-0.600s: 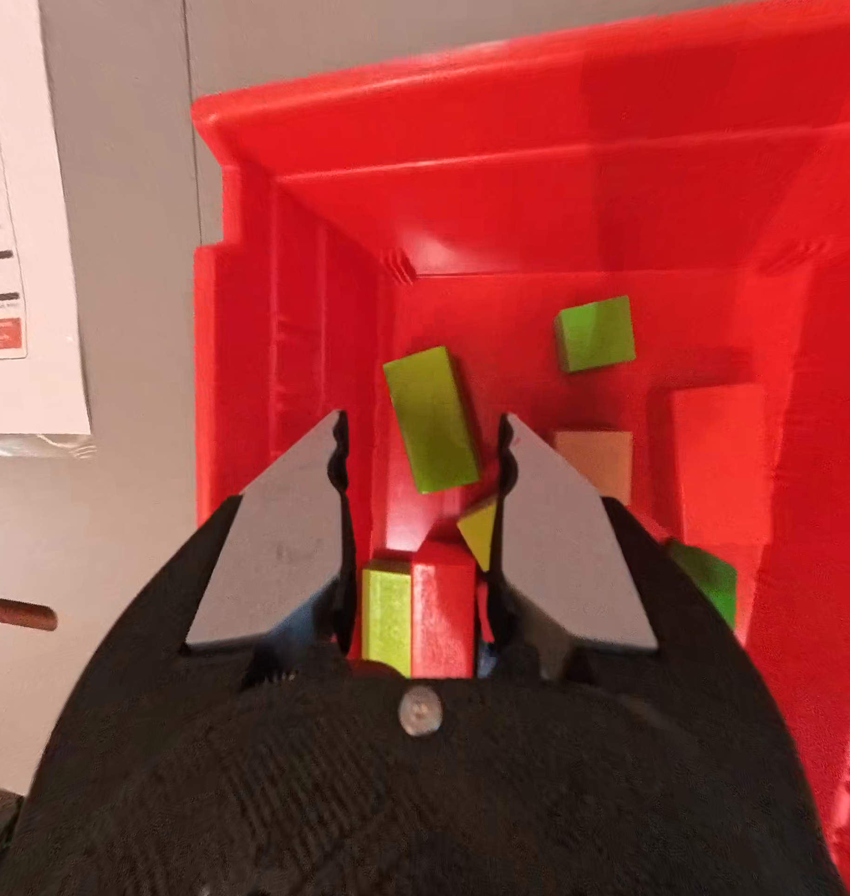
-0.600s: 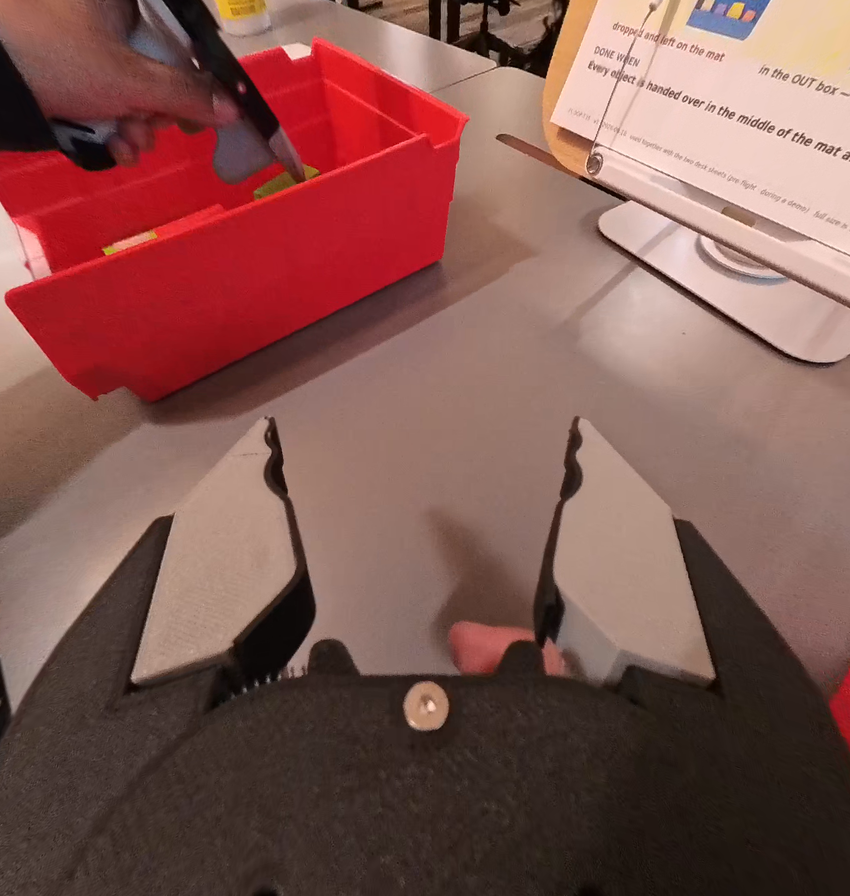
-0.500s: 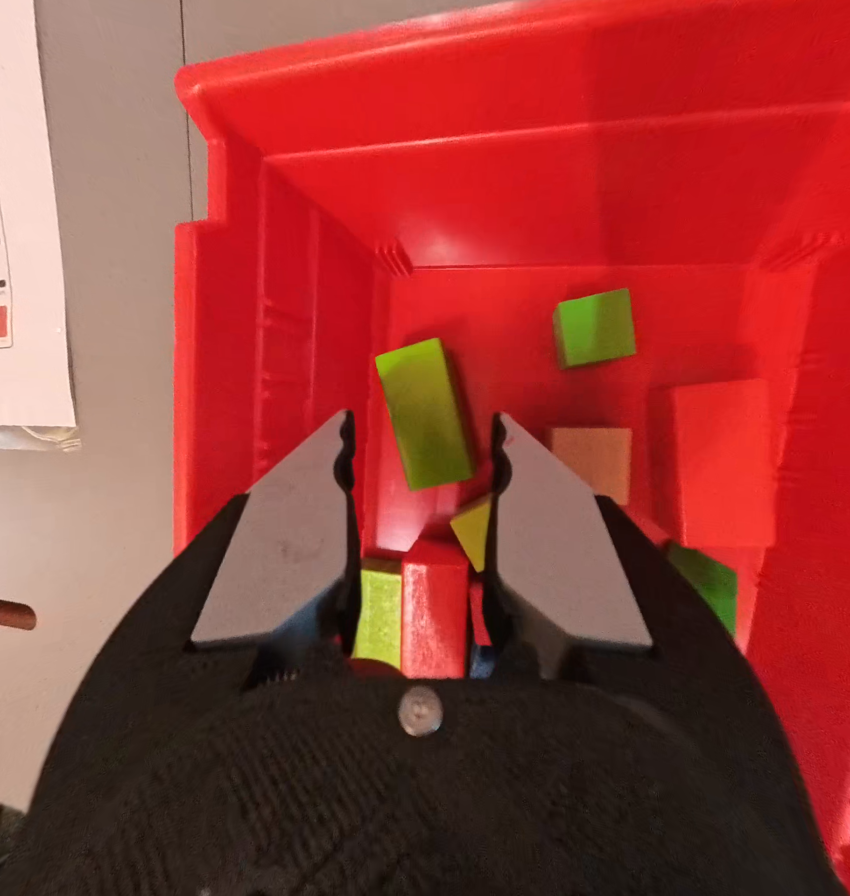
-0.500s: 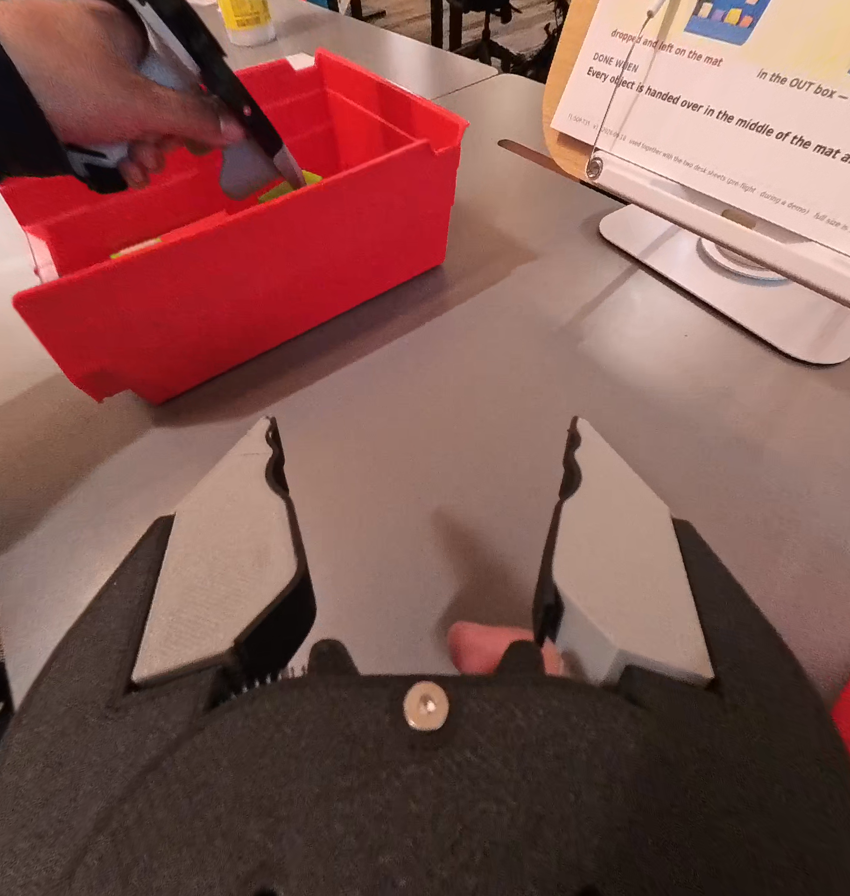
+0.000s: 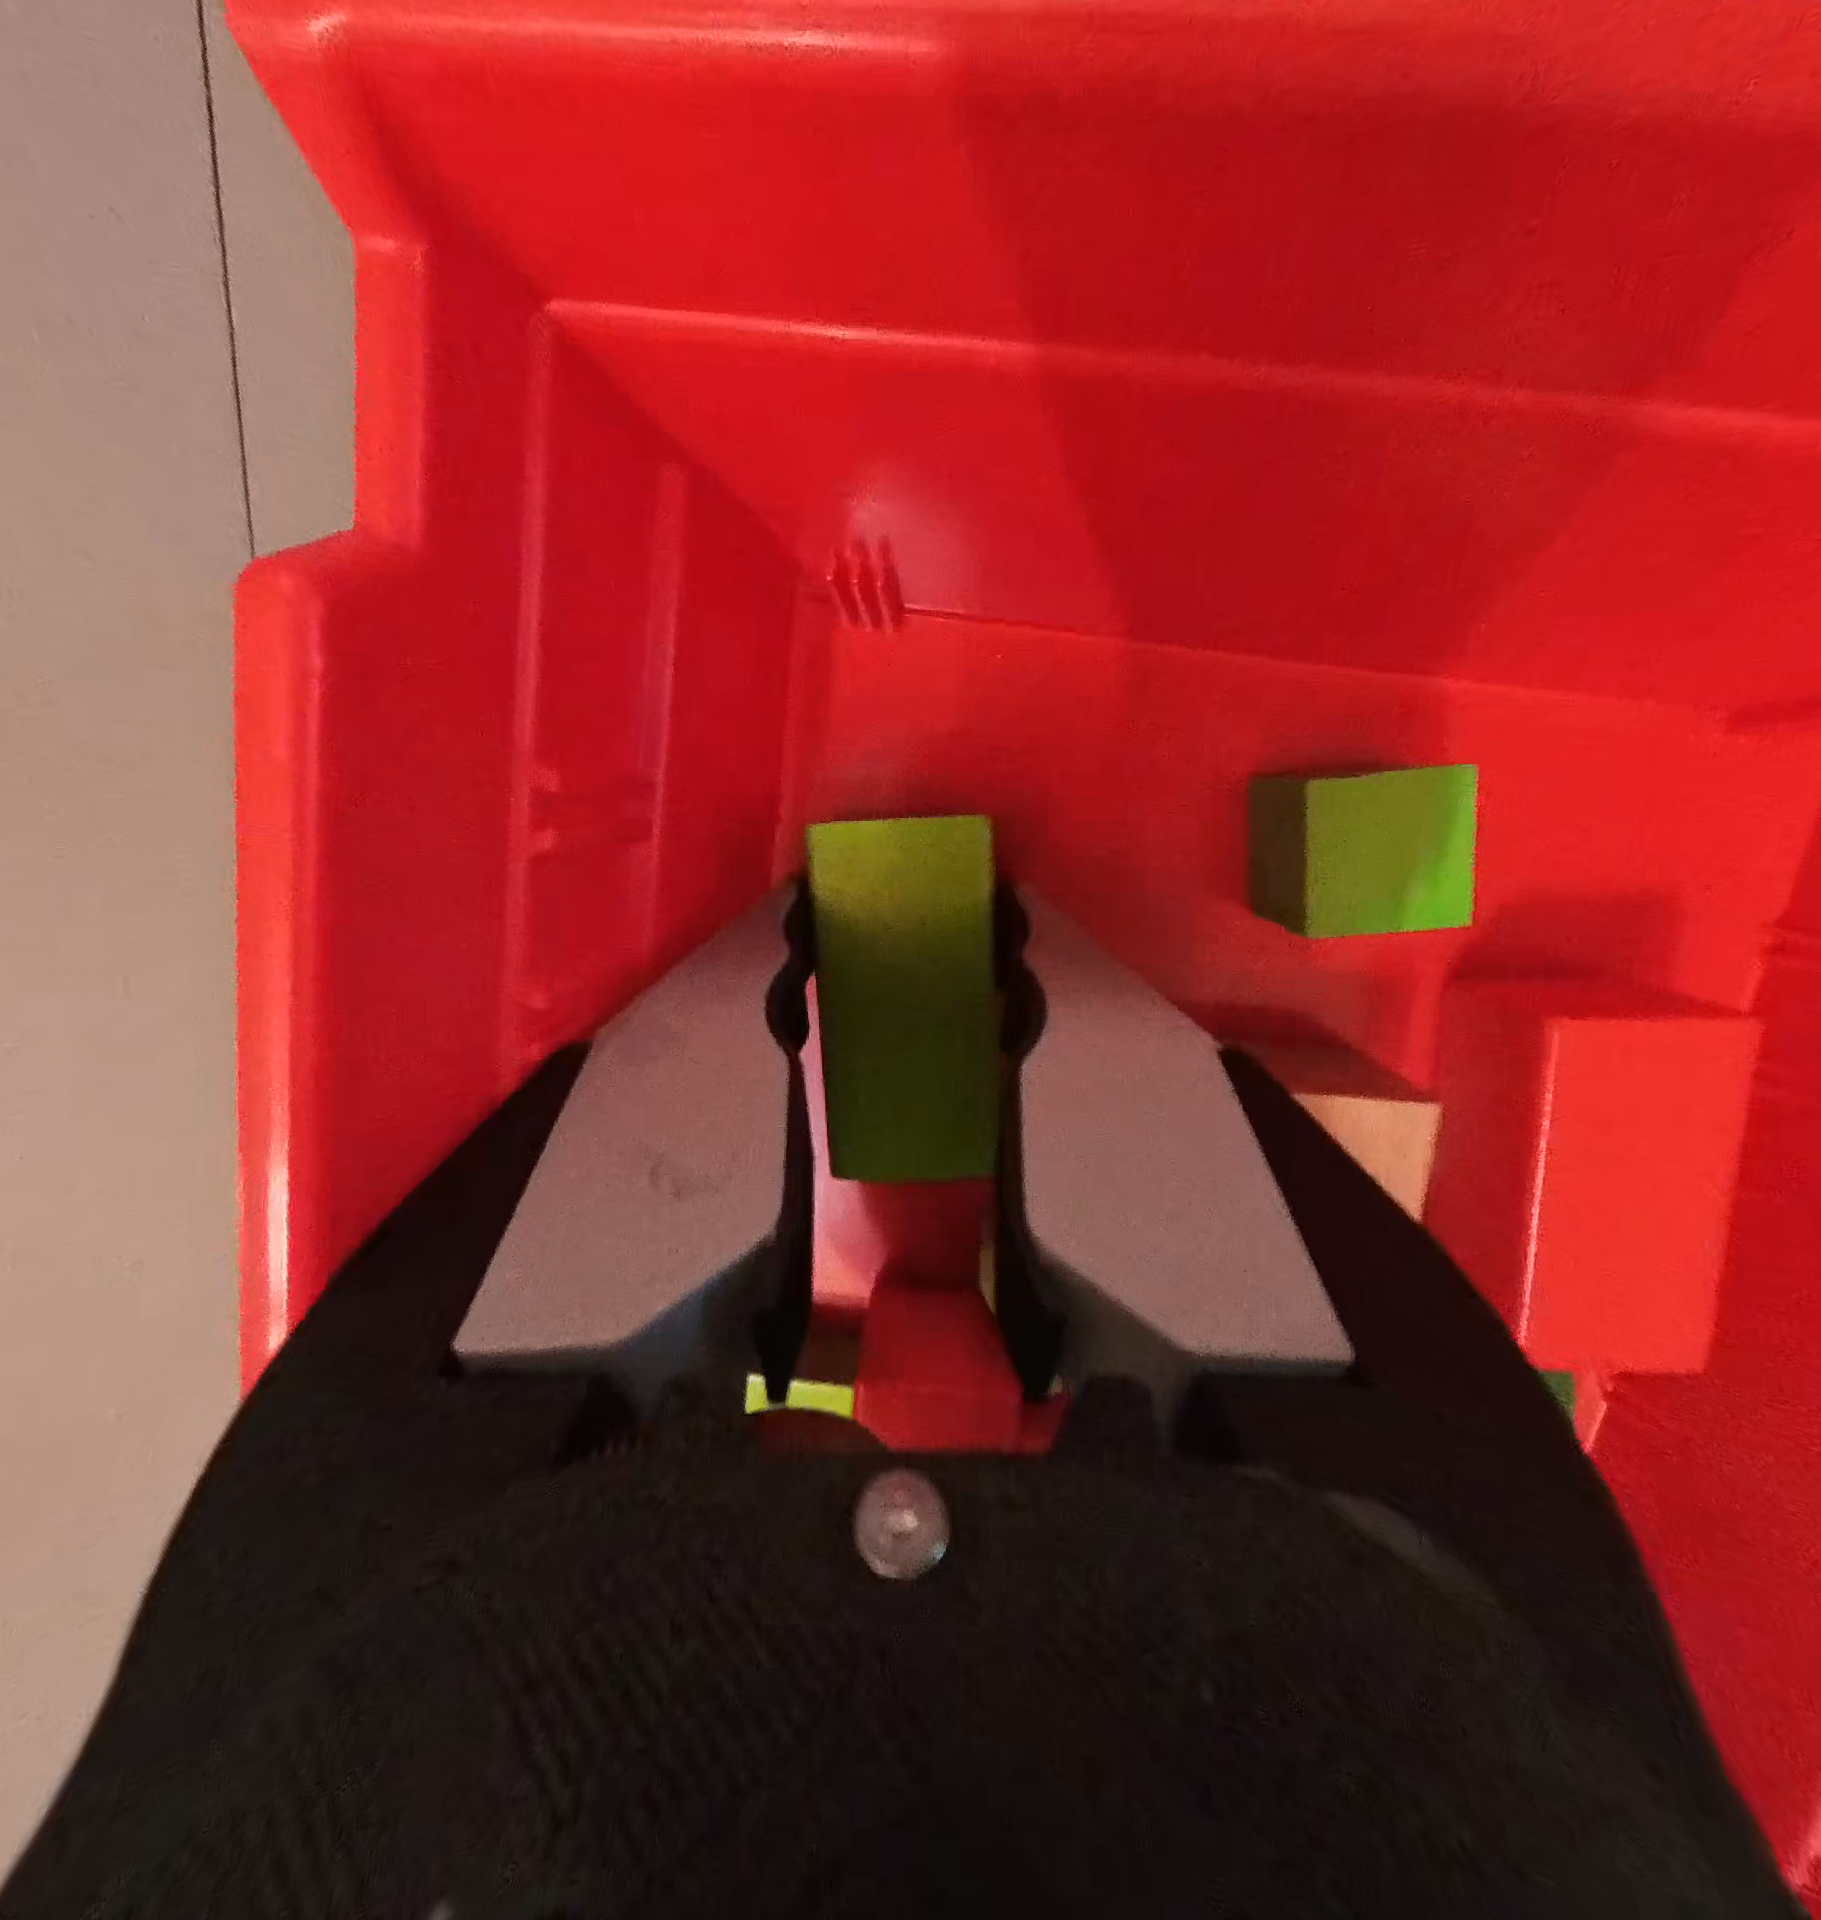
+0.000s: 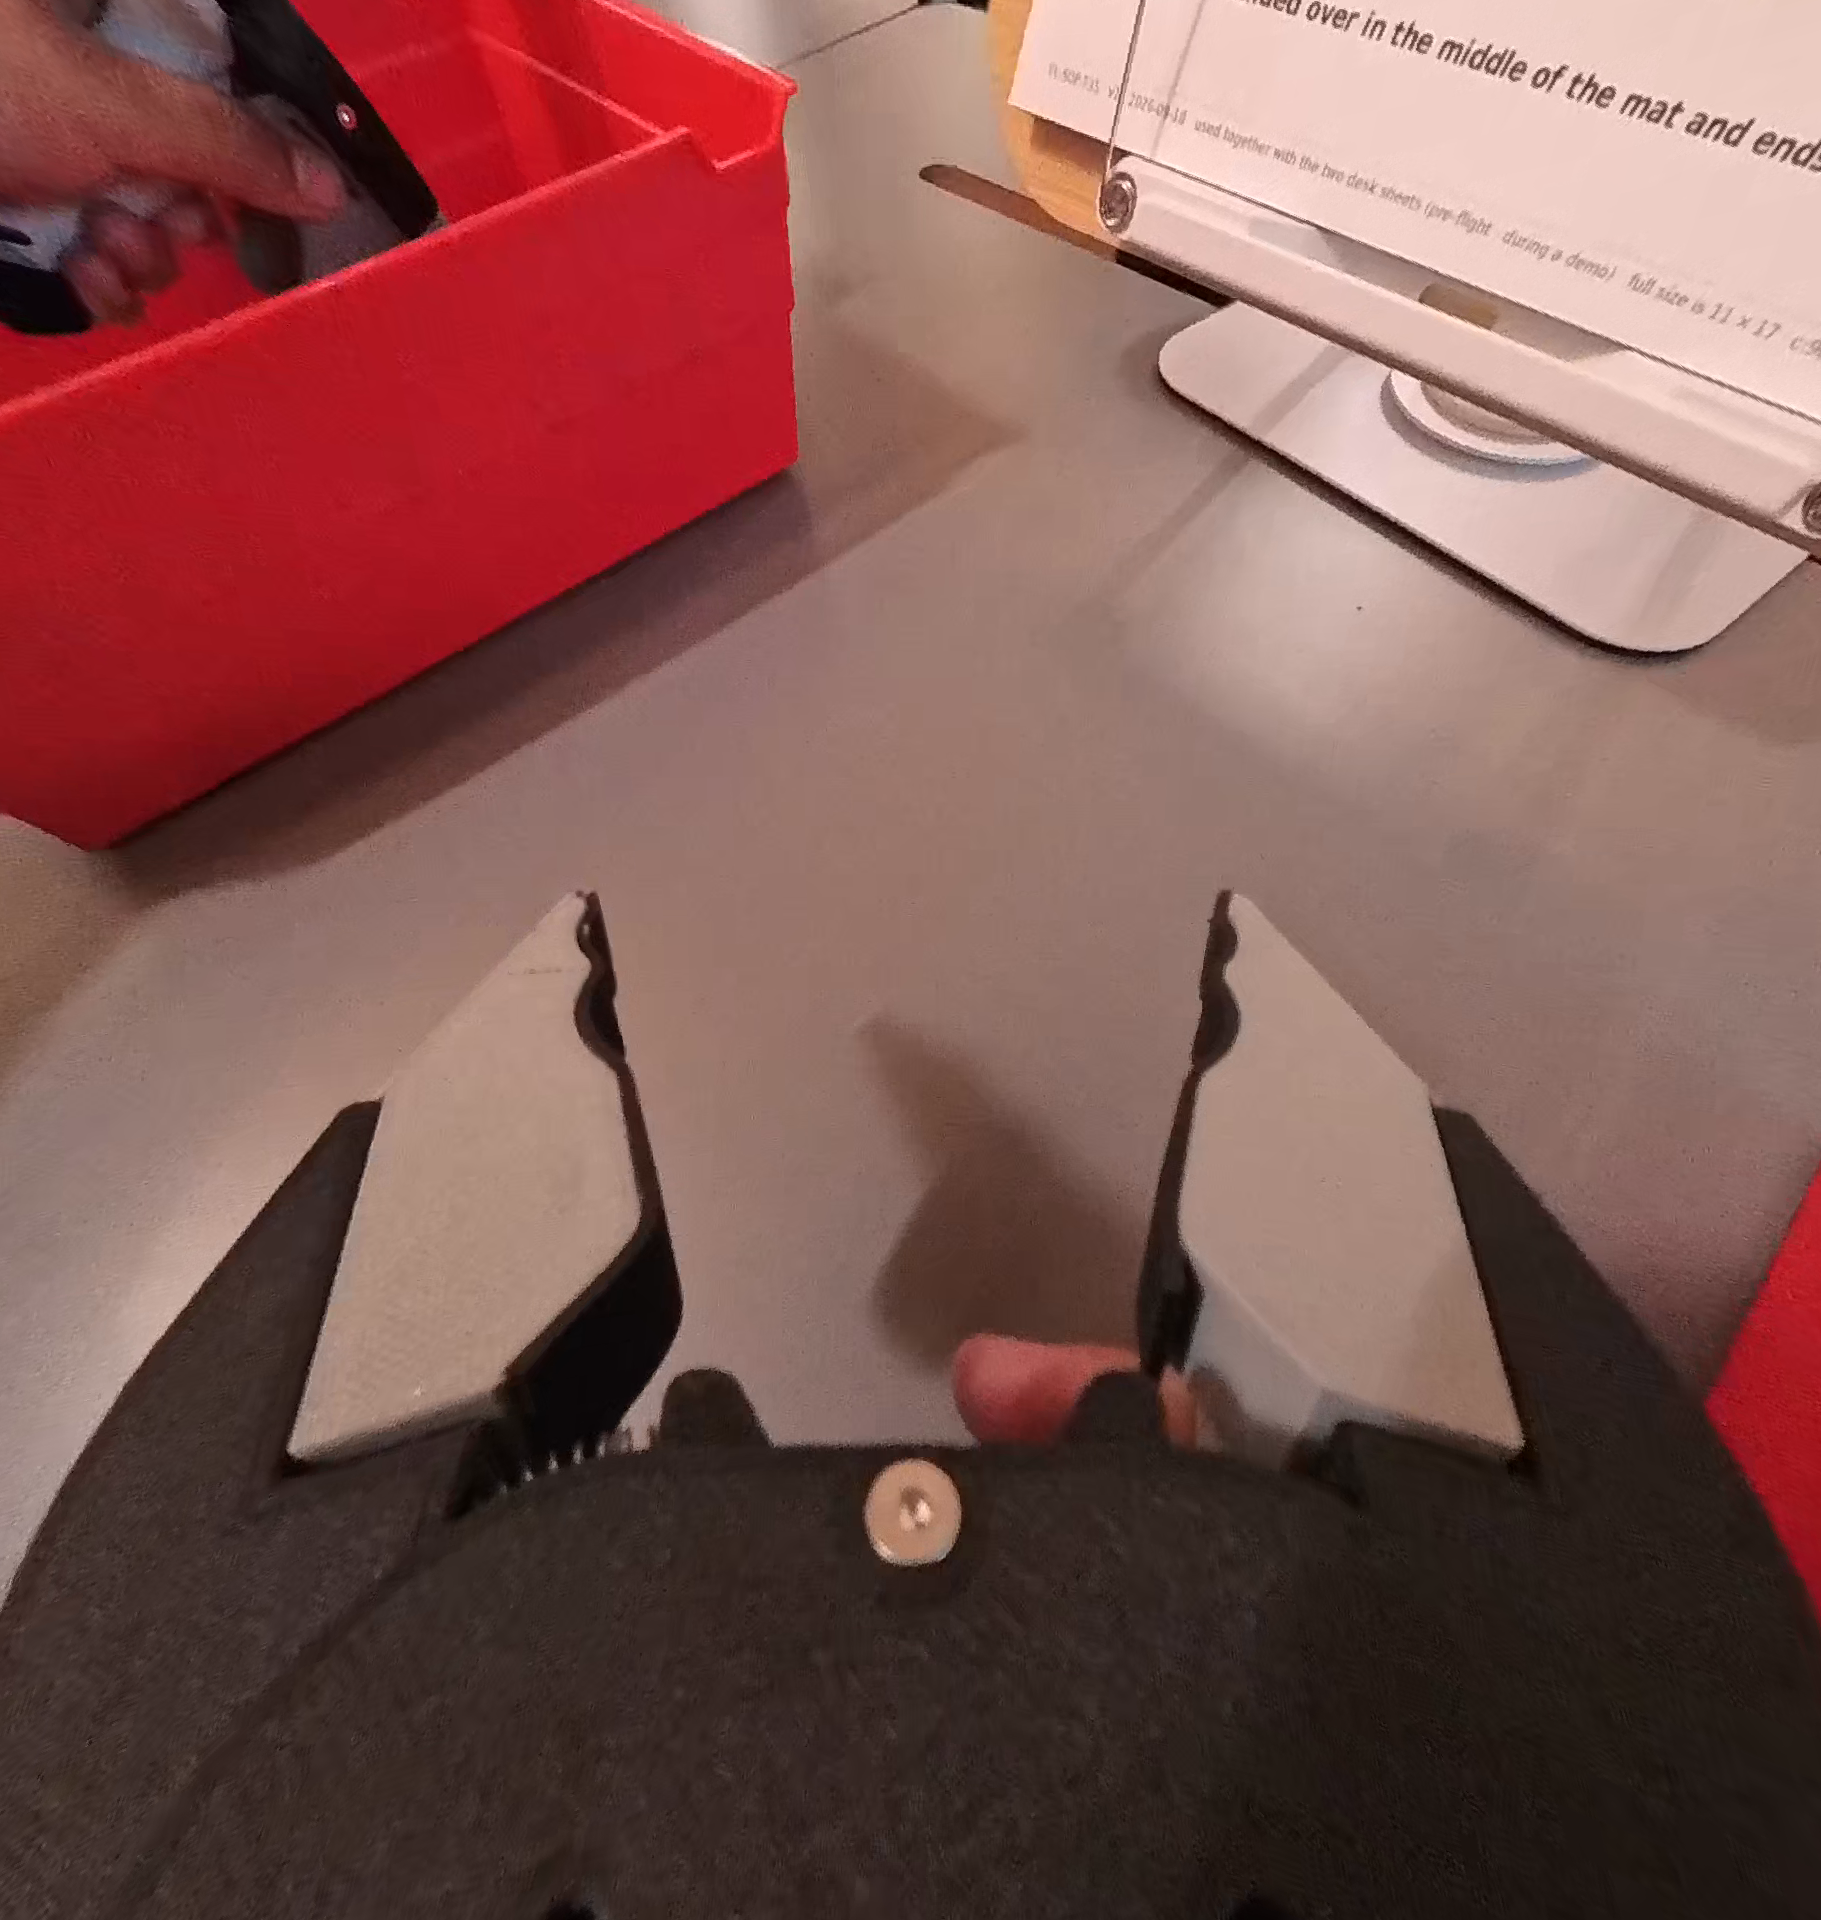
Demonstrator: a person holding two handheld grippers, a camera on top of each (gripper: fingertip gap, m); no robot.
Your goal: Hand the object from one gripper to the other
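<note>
In the left wrist view my left gripper (image 5: 901,914) reaches down into the red bin (image 5: 677,416). Its two pads press on the long sides of a long green block (image 5: 901,997), which stands straight between the fingers near the bin's left wall. In the right wrist view my right gripper (image 6: 901,914) is open wide and empty, low over the grey table (image 6: 937,727). That view also shows the left gripper (image 6: 366,197) inside the red bin (image 6: 366,499), held by a hand (image 6: 106,114); its fingertips are hidden by the bin's wall.
More blocks lie in the bin: a green cube (image 5: 1373,852), a red block (image 5: 1633,1195), a tan block (image 5: 1373,1143) and a red block (image 5: 937,1361) under the fingers. A white stand with a printed sheet (image 6: 1457,447) stands far right. A red object (image 6: 1810,1403) touches the right edge. The tips of one gripper are about 35 cm away from the tips of the other. Between my left fingertips and the green cube (image 5: 1373,852) there is roughly 6 cm.
My left gripper went deeper into the bin and its jaws narrowed onto the long green block, which turned from tilted to straight between the pads. The right gripper stayed open, shifting slightly.
</note>
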